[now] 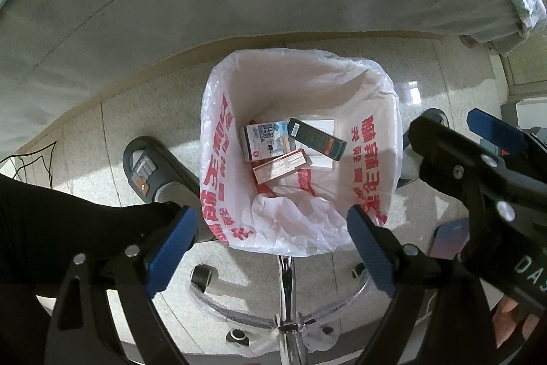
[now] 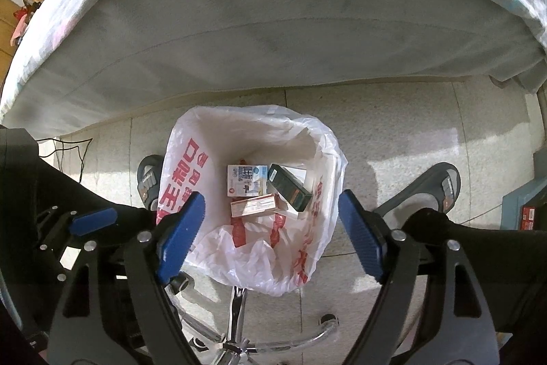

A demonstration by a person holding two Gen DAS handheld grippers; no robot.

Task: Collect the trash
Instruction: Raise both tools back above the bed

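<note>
Both grippers — left (image 1: 271,248), right (image 2: 271,236) — gape wide and empty over the bag (image 1: 383,98); boxes (image 1: 266,141) lie inside, its rim clear all round.

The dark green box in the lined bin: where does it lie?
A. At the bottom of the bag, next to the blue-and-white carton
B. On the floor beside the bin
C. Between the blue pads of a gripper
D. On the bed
A: the dark green box lies at the bottom of the white bag, right beside the blue-and-white carton, with both grippers open and empty above.
</note>
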